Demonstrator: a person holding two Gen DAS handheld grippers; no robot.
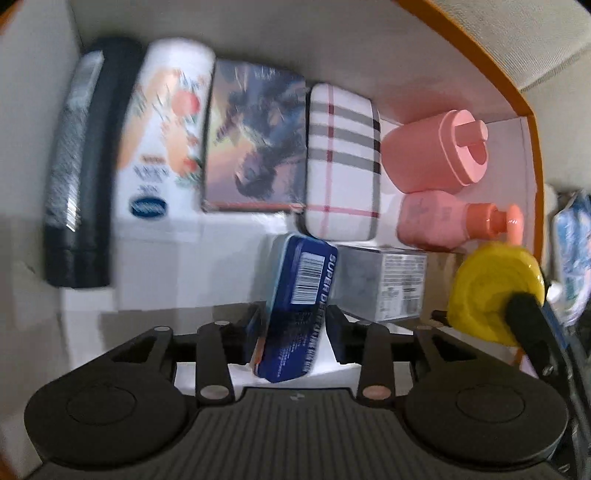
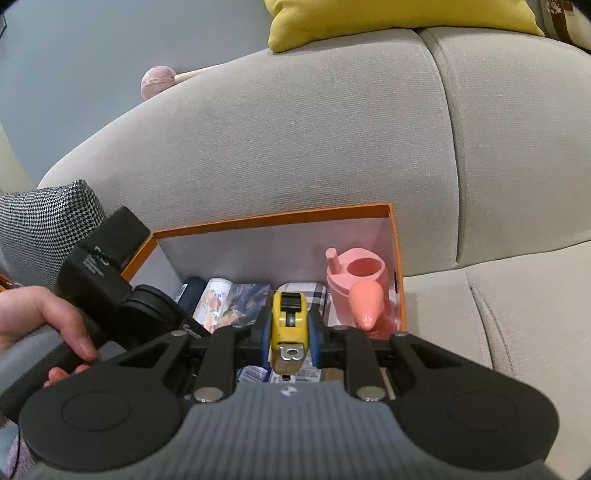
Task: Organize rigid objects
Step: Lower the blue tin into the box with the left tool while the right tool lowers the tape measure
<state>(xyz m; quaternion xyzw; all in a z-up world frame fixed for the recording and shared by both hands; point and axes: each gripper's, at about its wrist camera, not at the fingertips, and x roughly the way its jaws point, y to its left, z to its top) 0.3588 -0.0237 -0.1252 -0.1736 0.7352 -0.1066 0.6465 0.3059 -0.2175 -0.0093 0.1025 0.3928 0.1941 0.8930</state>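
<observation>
In the left wrist view my left gripper [image 1: 293, 325] is shut on a blue box with a barcode [image 1: 299, 295], held over the white floor of an orange-rimmed box [image 1: 517, 99]. Inside lie a dark tube [image 1: 77, 166], a white bottle [image 1: 162, 136], a picture box [image 1: 255, 136], a plaid case [image 1: 343, 158], a pink cup [image 1: 432, 151], a pink pump bottle [image 1: 454, 221] and a silver carton [image 1: 384, 284]. My right gripper [image 2: 290, 332] is shut on a yellow tape measure [image 2: 290, 325], held above the box's near right part; it also shows in the left wrist view [image 1: 495, 291].
The orange-rimmed box [image 2: 280, 218] sits on a grey sofa [image 2: 295, 129]. A yellow cushion [image 2: 388, 18] lies on the backrest and a houndstooth cushion [image 2: 40, 221] at left. A blue-white packet [image 1: 572, 251] lies outside the box's right wall.
</observation>
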